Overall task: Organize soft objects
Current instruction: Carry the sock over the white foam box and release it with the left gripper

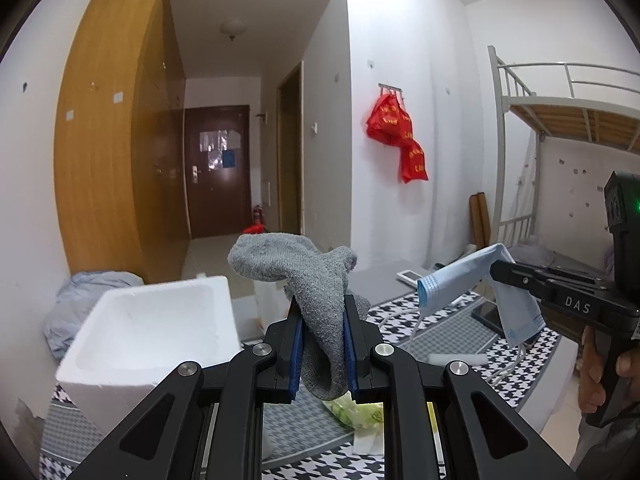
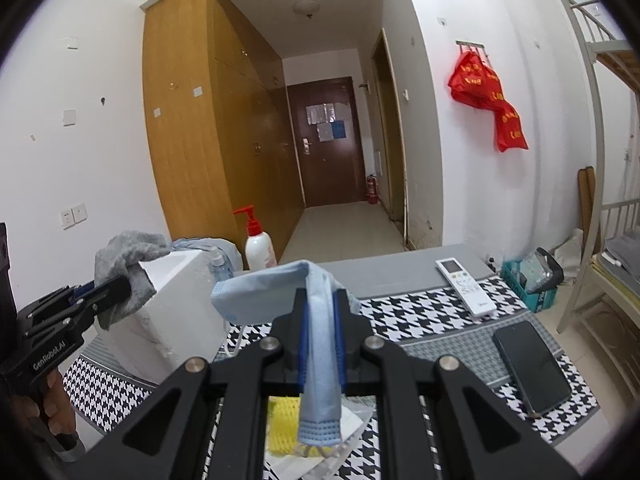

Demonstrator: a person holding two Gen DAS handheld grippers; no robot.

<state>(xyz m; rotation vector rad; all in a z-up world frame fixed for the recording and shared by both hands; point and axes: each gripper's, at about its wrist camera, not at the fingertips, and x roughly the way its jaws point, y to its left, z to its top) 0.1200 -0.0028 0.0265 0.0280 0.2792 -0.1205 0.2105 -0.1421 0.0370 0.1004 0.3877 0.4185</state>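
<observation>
Sock (image 1: 320, 320) clamped left — mask (image 2: 320, 340) right.

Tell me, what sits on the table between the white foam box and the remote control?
A white pump bottle with a red pump stands between the foam box and the remote control, in the right wrist view.

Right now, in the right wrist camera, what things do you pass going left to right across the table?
Grey sock → white foam box → pump bottle → blue mask → remote → phone
</observation>
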